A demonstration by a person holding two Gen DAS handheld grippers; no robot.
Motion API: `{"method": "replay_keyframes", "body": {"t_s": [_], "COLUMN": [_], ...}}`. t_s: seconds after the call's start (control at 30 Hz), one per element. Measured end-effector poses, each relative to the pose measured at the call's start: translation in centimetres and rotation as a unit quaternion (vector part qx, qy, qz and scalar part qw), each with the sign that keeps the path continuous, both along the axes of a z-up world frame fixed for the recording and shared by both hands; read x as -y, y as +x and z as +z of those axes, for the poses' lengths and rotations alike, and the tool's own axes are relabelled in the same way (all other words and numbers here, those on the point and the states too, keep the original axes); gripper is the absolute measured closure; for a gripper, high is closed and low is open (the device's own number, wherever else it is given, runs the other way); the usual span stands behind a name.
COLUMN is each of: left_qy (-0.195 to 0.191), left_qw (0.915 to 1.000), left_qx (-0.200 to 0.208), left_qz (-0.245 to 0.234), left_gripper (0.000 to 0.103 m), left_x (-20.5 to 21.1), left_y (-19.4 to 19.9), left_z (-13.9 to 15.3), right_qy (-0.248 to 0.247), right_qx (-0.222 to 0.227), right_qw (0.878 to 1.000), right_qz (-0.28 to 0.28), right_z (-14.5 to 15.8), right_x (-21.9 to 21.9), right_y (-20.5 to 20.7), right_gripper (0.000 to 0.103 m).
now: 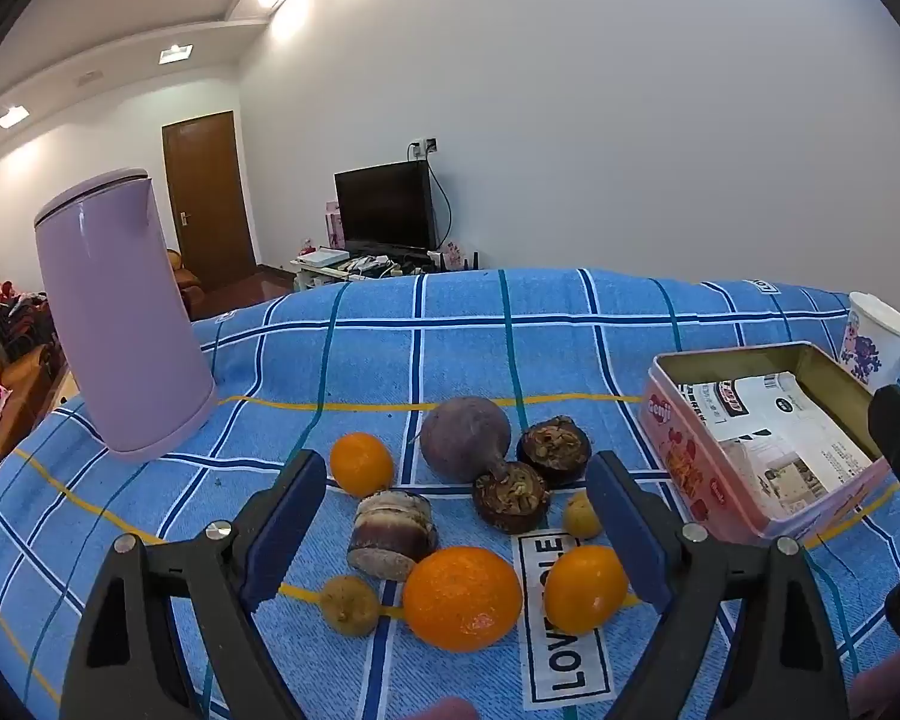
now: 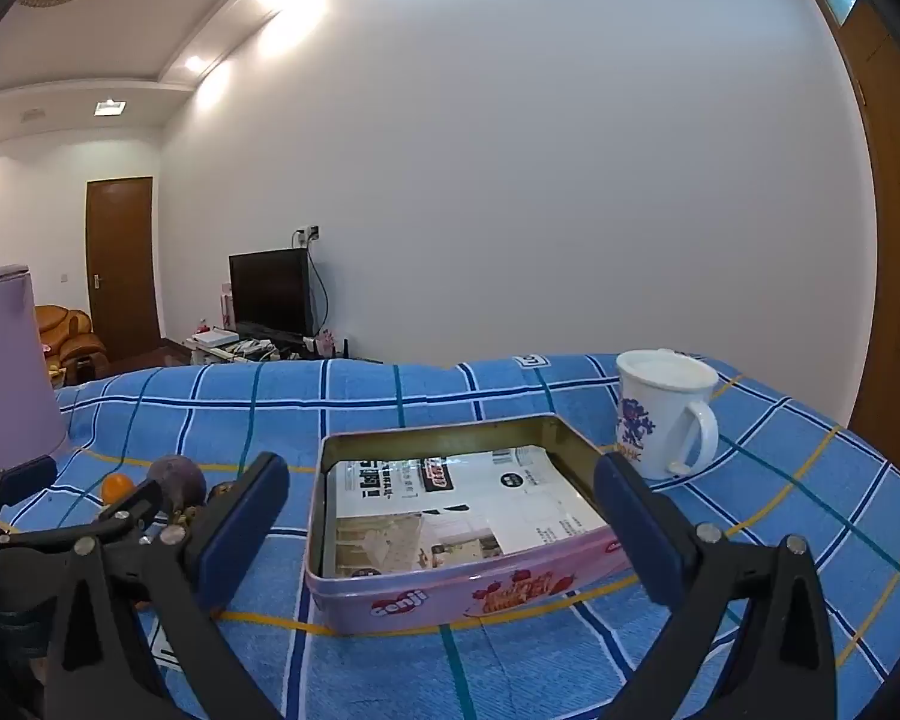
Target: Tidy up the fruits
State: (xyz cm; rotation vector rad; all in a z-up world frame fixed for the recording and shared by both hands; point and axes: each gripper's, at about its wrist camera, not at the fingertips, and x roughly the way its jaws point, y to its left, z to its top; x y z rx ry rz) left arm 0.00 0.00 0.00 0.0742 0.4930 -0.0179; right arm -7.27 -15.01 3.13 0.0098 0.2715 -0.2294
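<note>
A bench under a blue checked cloth [image 1: 450,324] carries a loose cluster of fruit near its front edge. The left gripper [image 1: 456,534] hovers over the cluster with its fingers spread wide and nothing between the pads, probably lining up on the large orange [image 1: 462,597] nearest it. Around that lie two smaller oranges [image 1: 585,588], a purple round fruit [image 1: 465,444], two dark halved fruits [image 1: 555,450], a small brownish one [image 1: 349,605] and a cut cylinder-shaped piece [image 1: 393,534].

The right gripper [image 2: 444,534] also has its fingers spread and empty, framing an open pink tin [image 2: 450,594] lined with printed paper, likely the destination.

A lilac kettle [image 1: 120,324] stands towards the left edge, a white mug [image 2: 666,414] beyond the tin. The tightly packed neighbours crowd any grasp.
</note>
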Motion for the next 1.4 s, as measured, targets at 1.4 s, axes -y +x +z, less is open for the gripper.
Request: {"method": "replay_keyframes", "body": {"t_s": [1.4], "left_qy": [-0.013], "left_qw": [0.9997], "left_qx": [-0.004], "left_qz": [-0.018], "left_gripper": [0.014], "left_x": [-0.1], "left_y": [-0.2], "left_z": [0.2], "right_qy": [-0.005], "right_qx": [-0.021], "right_qw": [1.0], "right_qz": [-0.001], "right_z": [-0.3], "right_x": [0.1], "right_y": [0.4], "right_gripper": [0.0]}}
